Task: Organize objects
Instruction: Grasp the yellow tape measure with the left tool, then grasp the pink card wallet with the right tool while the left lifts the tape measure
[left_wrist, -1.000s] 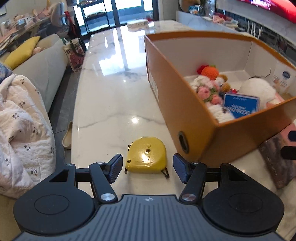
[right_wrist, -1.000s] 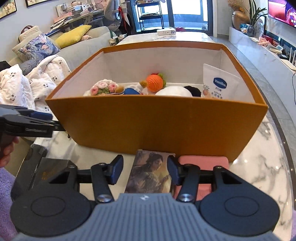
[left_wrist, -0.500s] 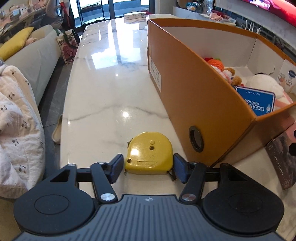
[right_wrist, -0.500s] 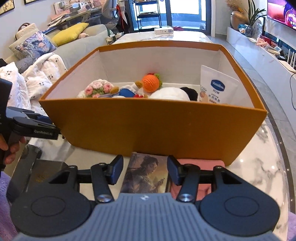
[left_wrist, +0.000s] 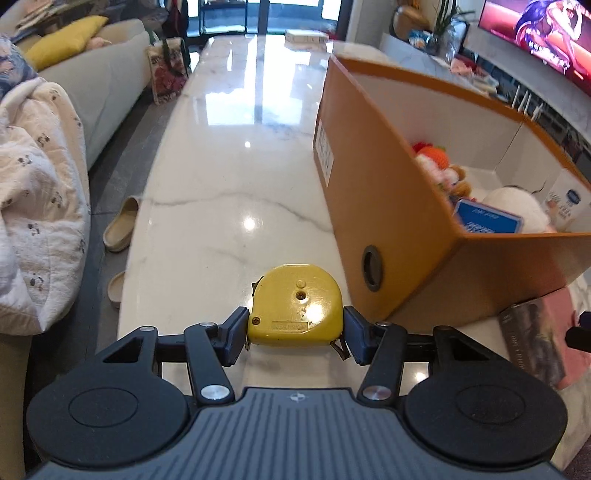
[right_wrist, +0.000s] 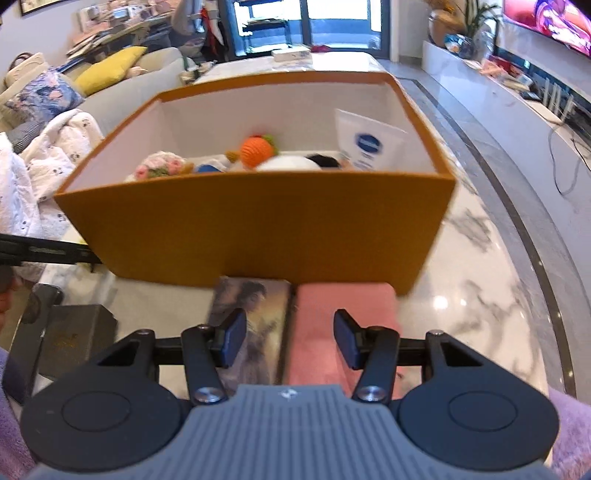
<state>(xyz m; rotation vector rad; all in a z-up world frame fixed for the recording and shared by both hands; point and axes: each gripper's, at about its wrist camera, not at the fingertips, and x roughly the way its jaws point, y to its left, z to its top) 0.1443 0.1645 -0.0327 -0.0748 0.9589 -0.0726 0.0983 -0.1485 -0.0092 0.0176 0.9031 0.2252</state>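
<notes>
A yellow tape measure (left_wrist: 297, 306) lies on the white marble table (left_wrist: 229, 158), and my left gripper (left_wrist: 295, 334) has its two pads pressed against its sides. An orange cardboard box (left_wrist: 399, 225) stands just right of it, holding knitted toys, a white plush, a blue card and a white tube. In the right wrist view the same box (right_wrist: 258, 221) is straight ahead. My right gripper (right_wrist: 290, 341) is open above a picture book (right_wrist: 255, 325) and a pink block (right_wrist: 332, 332) lying before the box.
A sofa with a white blanket (left_wrist: 33, 206) and a yellow cushion (left_wrist: 62, 48) runs along the table's left side. Slippers (left_wrist: 120, 229) lie on the floor. A dark box (right_wrist: 70, 339) sits at the table's near left. The left gripper's arm (right_wrist: 40, 251) reaches in from the left.
My left gripper has moved forward around the tape measure and its fingers have closed onto it. My right gripper has shifted right, now above both book and pink block, and stays open.
</notes>
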